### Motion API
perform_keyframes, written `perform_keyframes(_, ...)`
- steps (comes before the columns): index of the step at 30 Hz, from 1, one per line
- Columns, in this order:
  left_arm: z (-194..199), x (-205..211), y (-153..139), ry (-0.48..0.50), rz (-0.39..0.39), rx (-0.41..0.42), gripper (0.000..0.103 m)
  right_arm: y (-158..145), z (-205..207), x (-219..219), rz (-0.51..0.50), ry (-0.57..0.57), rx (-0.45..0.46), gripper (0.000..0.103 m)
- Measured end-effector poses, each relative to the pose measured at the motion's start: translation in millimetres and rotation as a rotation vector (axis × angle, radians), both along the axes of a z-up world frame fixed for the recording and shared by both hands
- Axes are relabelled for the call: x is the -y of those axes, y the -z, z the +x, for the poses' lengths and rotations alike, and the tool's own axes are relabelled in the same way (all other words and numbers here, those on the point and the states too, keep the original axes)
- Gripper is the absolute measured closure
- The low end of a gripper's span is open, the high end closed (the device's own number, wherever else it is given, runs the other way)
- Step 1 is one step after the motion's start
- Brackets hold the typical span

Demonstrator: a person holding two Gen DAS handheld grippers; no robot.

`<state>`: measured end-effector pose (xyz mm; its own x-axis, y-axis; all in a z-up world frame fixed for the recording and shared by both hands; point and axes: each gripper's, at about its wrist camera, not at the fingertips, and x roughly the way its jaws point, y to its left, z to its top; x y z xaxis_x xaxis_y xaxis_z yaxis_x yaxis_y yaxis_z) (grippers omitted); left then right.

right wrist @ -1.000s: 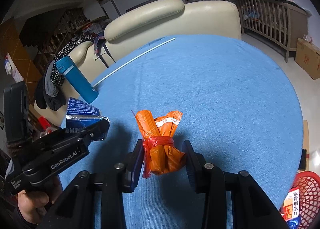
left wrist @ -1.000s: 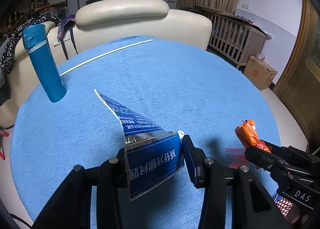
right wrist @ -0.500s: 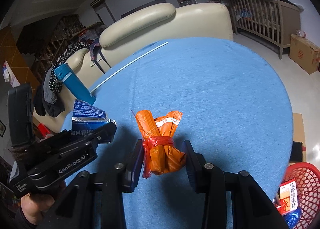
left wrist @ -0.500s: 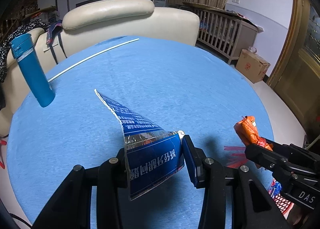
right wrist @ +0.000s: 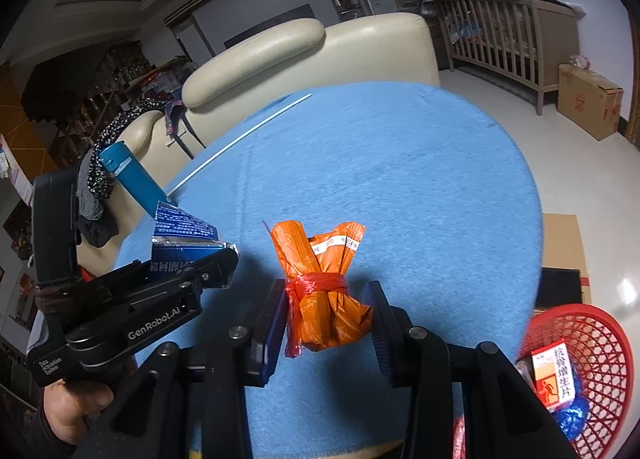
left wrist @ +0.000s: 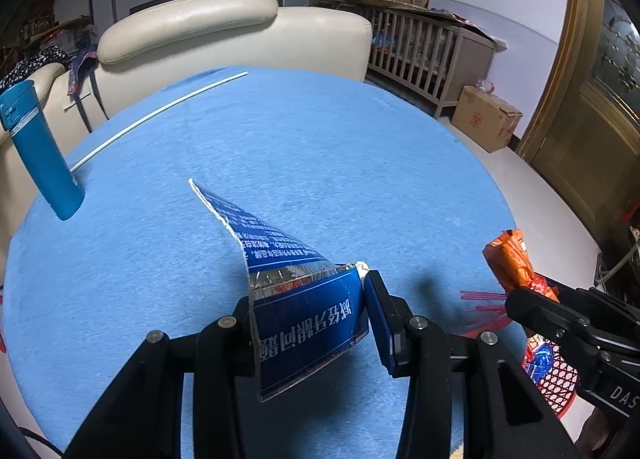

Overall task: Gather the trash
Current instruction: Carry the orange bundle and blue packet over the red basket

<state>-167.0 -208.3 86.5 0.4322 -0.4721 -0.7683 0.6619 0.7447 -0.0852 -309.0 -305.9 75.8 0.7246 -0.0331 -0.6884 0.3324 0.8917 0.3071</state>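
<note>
Left wrist view: both hand-held grippers carry trash above the blue table [left wrist: 320,163].

The left hand-held gripper [left wrist: 308,323] is clamped on a torn blue foil packet [left wrist: 296,299]; the right hand-held gripper [right wrist: 328,323] is clamped on an orange sachet bundle [right wrist: 324,291] tied with red plastic. A red mesh basket [right wrist: 600,339] with scraps sits beside the table's right edge. A blue bottle [left wrist: 38,155] stands far left.

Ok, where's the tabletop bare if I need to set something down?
The blue tabletop is bare across its middle and its whole right side, between the white rod and the edge above the red basket. The crowded spots are the left edge by the blue bottle and the near edge, where both loaded grippers hang.
</note>
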Motion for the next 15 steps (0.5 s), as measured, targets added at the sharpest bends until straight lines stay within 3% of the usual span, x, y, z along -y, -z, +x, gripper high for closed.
perform_keyframes(15,-21,16,-6,0.068,-0.018,0.014,0.058,-15,-37,6,-0.034,0.057,0.010,0.062)
